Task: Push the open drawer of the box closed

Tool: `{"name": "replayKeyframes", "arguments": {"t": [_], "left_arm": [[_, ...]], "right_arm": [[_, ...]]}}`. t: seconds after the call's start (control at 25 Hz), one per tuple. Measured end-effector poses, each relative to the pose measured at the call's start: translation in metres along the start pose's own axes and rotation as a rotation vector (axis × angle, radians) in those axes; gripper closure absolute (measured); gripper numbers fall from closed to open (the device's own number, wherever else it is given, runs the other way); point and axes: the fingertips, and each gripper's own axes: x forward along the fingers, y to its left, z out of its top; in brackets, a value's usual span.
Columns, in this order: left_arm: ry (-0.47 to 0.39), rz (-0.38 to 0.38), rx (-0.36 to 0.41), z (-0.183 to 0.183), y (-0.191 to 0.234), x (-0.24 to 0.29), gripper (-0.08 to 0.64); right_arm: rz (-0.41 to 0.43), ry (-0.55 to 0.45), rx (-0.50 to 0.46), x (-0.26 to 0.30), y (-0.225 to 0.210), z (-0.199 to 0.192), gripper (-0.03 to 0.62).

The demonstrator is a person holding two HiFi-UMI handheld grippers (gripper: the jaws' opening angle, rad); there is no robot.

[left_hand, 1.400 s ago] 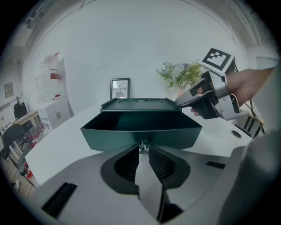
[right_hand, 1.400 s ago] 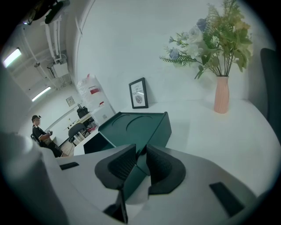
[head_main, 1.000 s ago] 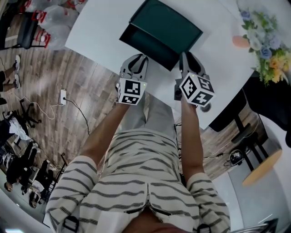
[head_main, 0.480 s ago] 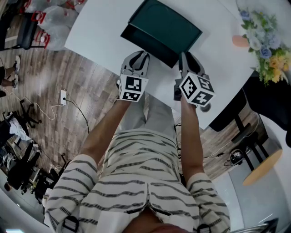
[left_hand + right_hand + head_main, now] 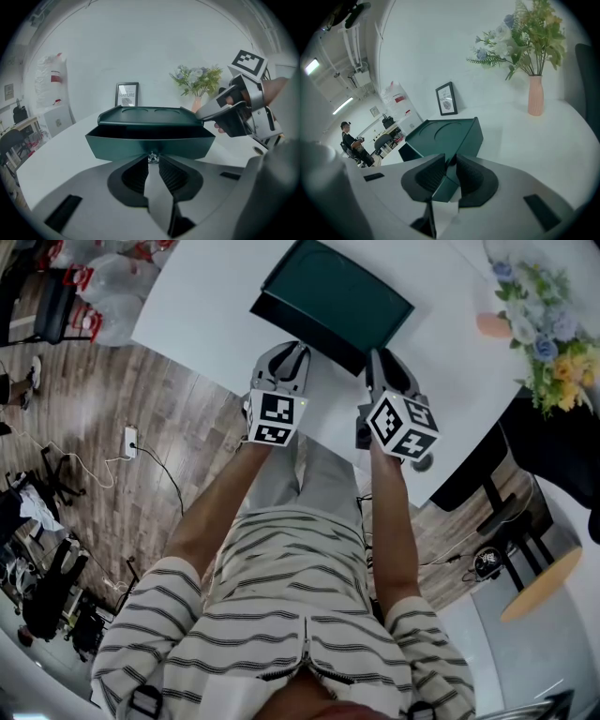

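Observation:
A dark green box (image 5: 342, 292) sits on the white table (image 5: 202, 296), its drawer (image 5: 298, 332) pulled out toward me. In the left gripper view the drawer front (image 5: 150, 143) fills the middle, with a small silvery knob (image 5: 152, 157) at its centre. My left gripper (image 5: 152, 160) has its jaws nearly together, tips pinched on that knob. My right gripper (image 5: 447, 165) is at the drawer's right front corner (image 5: 444, 183), and the green corner fills the gap between its pads. In the head view the left gripper (image 5: 292, 350) and the right gripper (image 5: 377, 356) flank the drawer front.
A pink vase of flowers (image 5: 536, 96) stands at the table's back right and a framed picture (image 5: 127, 95) behind the box. The table's near edge (image 5: 323, 427) runs just under my wrists. A person (image 5: 350, 140) sits far off in the room.
Both grippers have edged forward toward the box, the left one more. The drawer sticks out a little less than a second ago.

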Motion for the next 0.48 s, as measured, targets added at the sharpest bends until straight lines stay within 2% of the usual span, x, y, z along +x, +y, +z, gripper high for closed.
{"name": "replayKeyframes", "arguments": {"t": [0.48], "left_arm": [[-0.003, 0.003, -0.011, 0.007, 0.0012, 0.0104, 0.489]], "right_arm": [[0.004, 0.006, -0.011, 0.0007, 0.0, -0.0005, 0.502]]}}
